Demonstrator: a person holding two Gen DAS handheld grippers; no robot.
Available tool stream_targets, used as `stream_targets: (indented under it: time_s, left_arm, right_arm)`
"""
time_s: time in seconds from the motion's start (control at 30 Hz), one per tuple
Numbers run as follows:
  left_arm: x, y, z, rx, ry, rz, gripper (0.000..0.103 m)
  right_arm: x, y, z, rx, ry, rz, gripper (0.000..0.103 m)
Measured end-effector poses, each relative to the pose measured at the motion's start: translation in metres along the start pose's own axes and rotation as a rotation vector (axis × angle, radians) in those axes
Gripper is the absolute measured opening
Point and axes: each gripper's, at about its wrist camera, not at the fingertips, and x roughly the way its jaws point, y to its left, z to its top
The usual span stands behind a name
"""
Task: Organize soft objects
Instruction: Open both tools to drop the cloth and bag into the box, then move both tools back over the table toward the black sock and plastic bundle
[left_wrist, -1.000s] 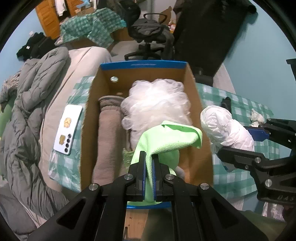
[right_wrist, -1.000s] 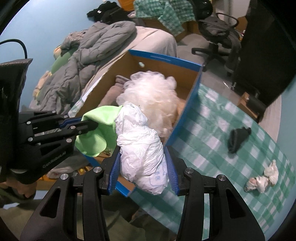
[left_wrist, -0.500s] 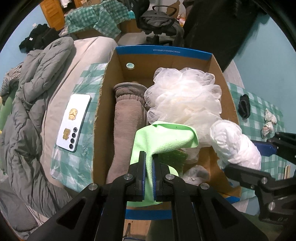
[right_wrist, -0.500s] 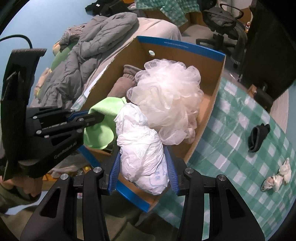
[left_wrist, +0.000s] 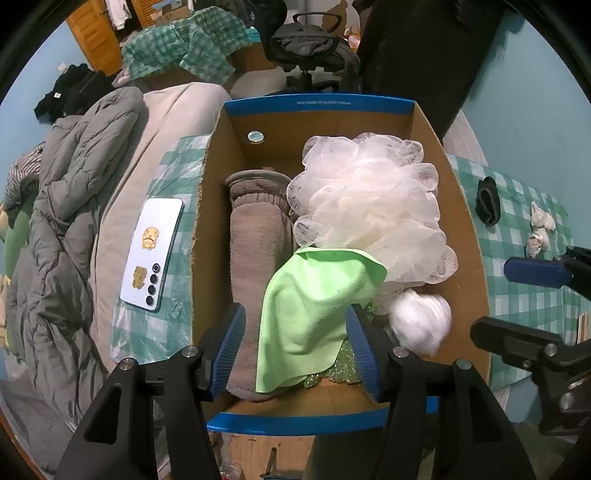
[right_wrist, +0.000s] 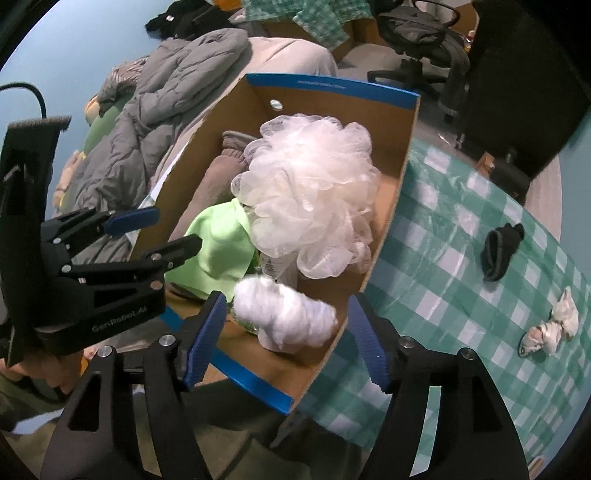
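Note:
A cardboard box with a blue rim (left_wrist: 317, 105) holds a rolled grey towel (left_wrist: 258, 236) and a white mesh bath puff (left_wrist: 369, 206). My left gripper (left_wrist: 295, 350) hangs over the box's near end, its jaws opening. The green cloth (left_wrist: 310, 314) lies loose between the pads, draped on the towel. My right gripper (right_wrist: 284, 339) is also opening over the box's near right corner. The white crumpled bundle (right_wrist: 284, 314) sits blurred below its parted pads, free of them. The bundle (left_wrist: 421, 321) also shows in the left wrist view, beside the green cloth.
A white phone (left_wrist: 151, 254) lies on the checked cloth left of the box. A black sock (right_wrist: 502, 251) and a crumpled white rag (right_wrist: 550, 328) lie on the green checked cloth (right_wrist: 443, 295) to the right. A grey duvet (left_wrist: 66, 206) is piled at the left.
Both grippers came in over the box and then opened. The green cloth and the white bundle left the pads and dropped into the box's near end.

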Motion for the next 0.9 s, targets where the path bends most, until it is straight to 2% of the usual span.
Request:
stream_targets:
  time_s: [0.43,0.8,0.9]
  left_arm:
    - [-0.02,-0.013,0.004,-0.016,-0.026,-0.029,0.06]
    - [-0.036,-0.042,0.013,0.022,-0.055,-0.026,0.061]
    - [-0.039,-0.053,0.015,0.034,-0.061,-0.025,0.065]
  right_arm:
    - [-0.026,-0.027,-0.005,0.069,-0.041,-0.009,0.074]
    - [-0.05,-0.061,-0.015,0.12,-0.072,-0.036,0.074]
    - [-0.054,-0.074,-0.02,0.138,-0.074,-0.047,0.074]
